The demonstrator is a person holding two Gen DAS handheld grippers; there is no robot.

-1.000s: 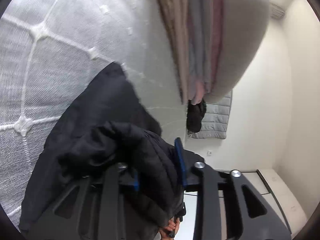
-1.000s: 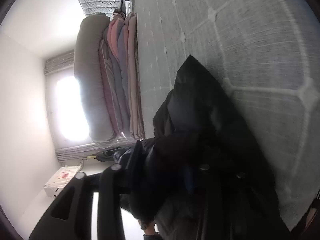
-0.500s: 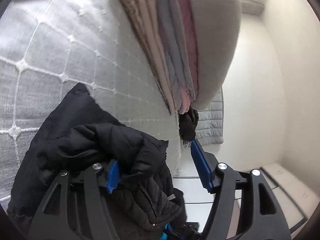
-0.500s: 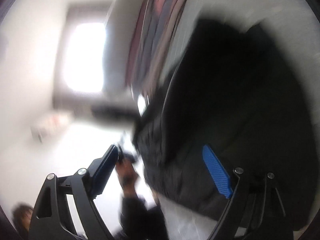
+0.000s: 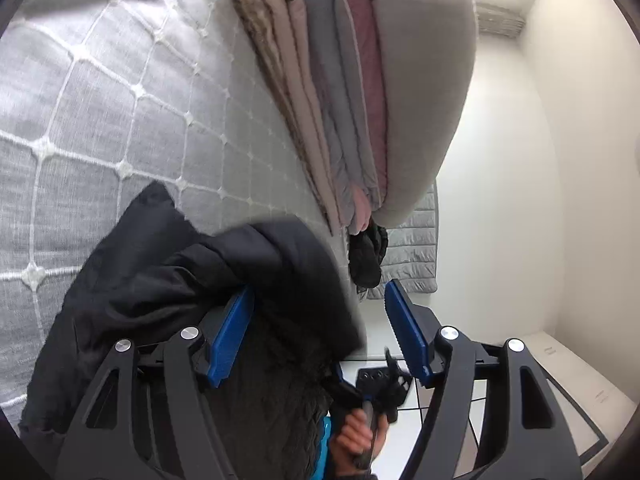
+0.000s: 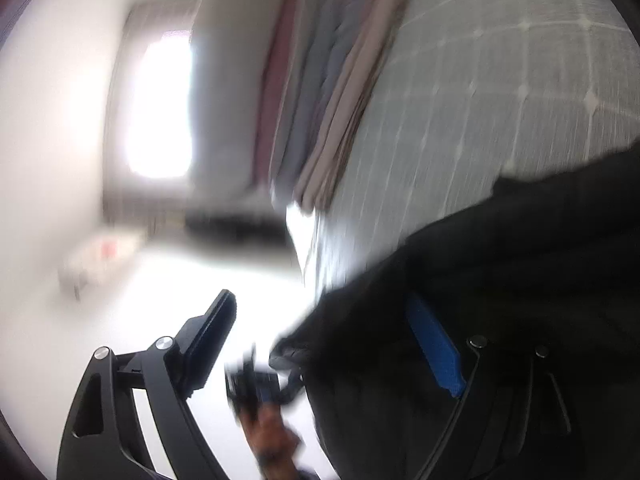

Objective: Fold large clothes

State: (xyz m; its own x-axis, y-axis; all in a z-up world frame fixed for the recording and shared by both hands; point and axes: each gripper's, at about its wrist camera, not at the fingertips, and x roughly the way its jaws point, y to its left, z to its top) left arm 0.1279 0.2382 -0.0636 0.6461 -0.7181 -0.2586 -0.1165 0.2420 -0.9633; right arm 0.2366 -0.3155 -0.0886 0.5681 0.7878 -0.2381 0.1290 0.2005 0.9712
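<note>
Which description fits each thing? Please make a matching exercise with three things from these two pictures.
Things:
1. black puffer jacket
2. left gripper
3. stack of folded quilts

Descriptions:
a. piled in layers of beige, grey and pink
b. open, blue pads apart
c. crumpled on the grey quilted mattress

Pairs: 1-c, 2-b, 3-a
</note>
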